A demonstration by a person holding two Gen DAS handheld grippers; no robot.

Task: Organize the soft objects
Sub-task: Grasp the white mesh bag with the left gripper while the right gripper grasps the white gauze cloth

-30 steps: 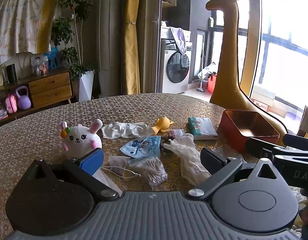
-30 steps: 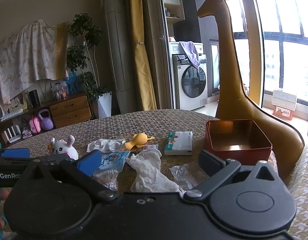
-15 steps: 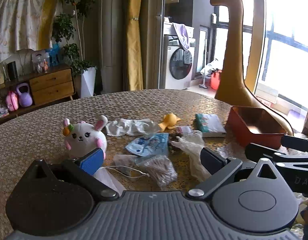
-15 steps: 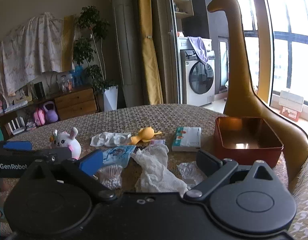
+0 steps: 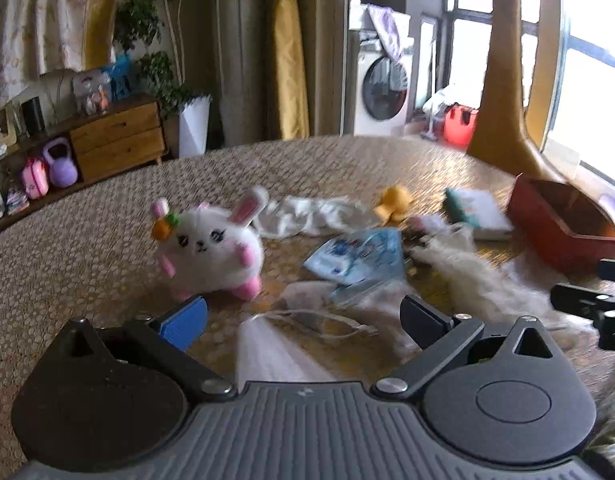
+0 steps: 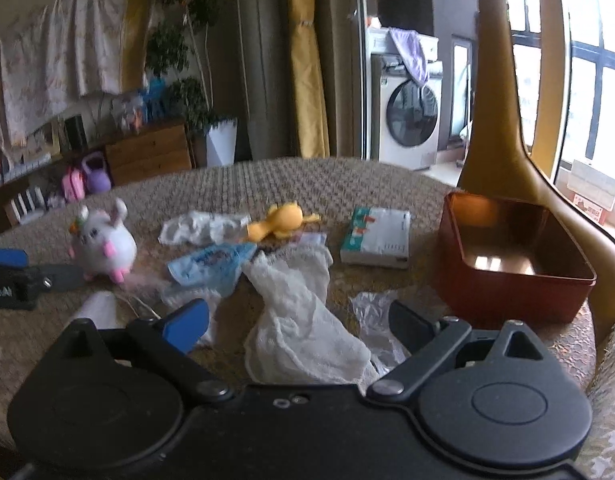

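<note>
- Two grippers hover low over the near edge of a round table. The left gripper (image 5: pixel 303 316) stands wide with nothing gripped; thin white paper and clear film lie under the gap.
- The right gripper (image 6: pixel 297 318) is wide too, its jaws closing a little. A white gauze cloth (image 6: pixel 303 320) lies between them, not yet pinched.
- That cloth looks light, limp and loosely woven. It would likely bunch and trail, so a bite on a thick fold near its middle seems safest.
- Just beside it lies crinkled clear plastic (image 6: pixel 371 308), probably slippery and weightless.
- Toward the table's middle sits a blue packet (image 6: pixel 211 264), then a white bunny plush (image 5: pixel 211 252) nearer the left edge. The bunny looks squashy and light; its round body offers the best hold.
- Farther on lie a white rag (image 6: pixel 199 228), a yellow duck toy (image 6: pixel 279 222) and a tissue pack (image 6: pixel 377 238).
- An empty red tin (image 6: pixel 515 276) stands at the right edge, probably the place for the soft things.
- The table (image 5: pixel 87 240) has a pebbled golden cover, which may snag cloth.
- Beyond are a giraffe statue (image 6: pixel 503 128), washer, curtains, plant and wooden cabinet.
</note>
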